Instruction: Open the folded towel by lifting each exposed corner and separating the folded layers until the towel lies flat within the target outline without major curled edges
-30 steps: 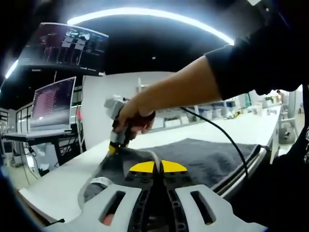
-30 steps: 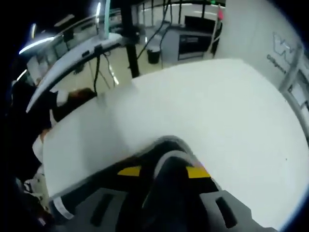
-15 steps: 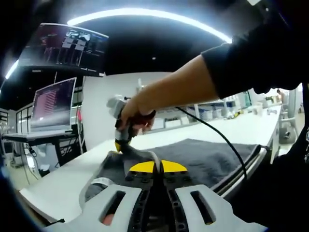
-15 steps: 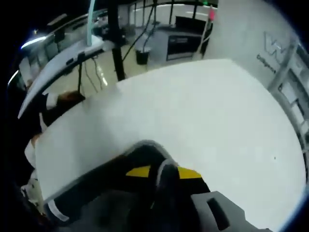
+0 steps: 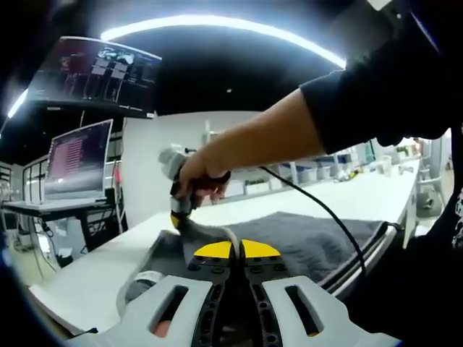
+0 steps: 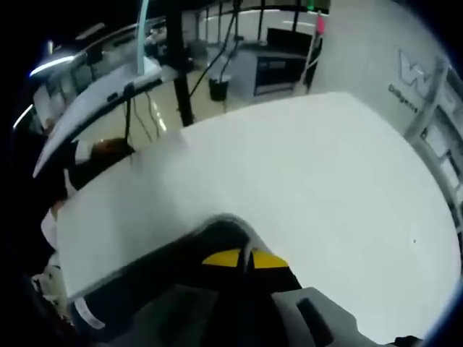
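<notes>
Both grippers' fingers pinch grey towel [image 5: 304, 238] edge over white table [image 6: 311, 188]; wall lettering unreadable

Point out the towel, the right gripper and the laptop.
towel [image 5: 304, 238], left gripper view, on the flat grey cloth.
right gripper [image 5: 179, 218], left gripper view, on its yellow tips at the towel.
laptop [image 5: 78, 155], left gripper view, on its lit screen.

My right hand-held gripper [image 6: 244, 262] is closed on the dark towel [image 6: 210, 242]. A fold rises ahead. White tabletop [image 6: 318, 188] beyond.
</notes>
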Tool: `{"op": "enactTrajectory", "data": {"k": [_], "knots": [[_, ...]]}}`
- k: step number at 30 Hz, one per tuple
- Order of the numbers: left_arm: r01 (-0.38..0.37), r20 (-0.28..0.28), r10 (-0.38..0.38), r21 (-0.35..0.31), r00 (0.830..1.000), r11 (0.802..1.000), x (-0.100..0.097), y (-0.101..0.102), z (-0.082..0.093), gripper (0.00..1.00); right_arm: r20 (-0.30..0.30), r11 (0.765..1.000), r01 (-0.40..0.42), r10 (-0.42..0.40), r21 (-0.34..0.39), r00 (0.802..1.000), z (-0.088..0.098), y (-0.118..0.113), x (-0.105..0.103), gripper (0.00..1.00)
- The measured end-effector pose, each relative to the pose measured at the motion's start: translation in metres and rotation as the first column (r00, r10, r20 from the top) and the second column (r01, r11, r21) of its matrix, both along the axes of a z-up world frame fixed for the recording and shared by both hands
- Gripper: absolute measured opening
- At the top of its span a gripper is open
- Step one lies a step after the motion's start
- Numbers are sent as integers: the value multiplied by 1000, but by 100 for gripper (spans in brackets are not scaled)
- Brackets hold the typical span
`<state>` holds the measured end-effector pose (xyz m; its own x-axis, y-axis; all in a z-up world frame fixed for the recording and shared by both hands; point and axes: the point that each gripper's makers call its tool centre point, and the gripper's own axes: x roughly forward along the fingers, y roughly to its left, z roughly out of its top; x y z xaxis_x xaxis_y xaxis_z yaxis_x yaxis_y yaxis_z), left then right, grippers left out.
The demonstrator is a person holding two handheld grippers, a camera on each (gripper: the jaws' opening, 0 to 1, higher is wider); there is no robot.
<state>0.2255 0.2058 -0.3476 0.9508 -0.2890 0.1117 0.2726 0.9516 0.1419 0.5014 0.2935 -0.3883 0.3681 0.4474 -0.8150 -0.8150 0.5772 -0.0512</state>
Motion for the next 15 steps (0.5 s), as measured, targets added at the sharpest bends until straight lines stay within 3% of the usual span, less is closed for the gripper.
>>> {"op": "enactTrajectory", "data": {"k": [6, 12, 15], "knots": [[23, 7, -24, 6, 1000, 1000, -1, -9, 4, 2, 29, 1000, 3, -3, -2, 1000, 5, -4, 7, 0], [50, 43, -50, 8, 998, 999, 1, -18, 21, 2, 55, 999, -52, 52, 1, 997, 11, -5, 4, 0], [71, 57, -72, 10, 996, 997, 2, -26, 28, 2, 54, 999, -42, 41, 11, 998, 17, -8, 6, 0]]}}
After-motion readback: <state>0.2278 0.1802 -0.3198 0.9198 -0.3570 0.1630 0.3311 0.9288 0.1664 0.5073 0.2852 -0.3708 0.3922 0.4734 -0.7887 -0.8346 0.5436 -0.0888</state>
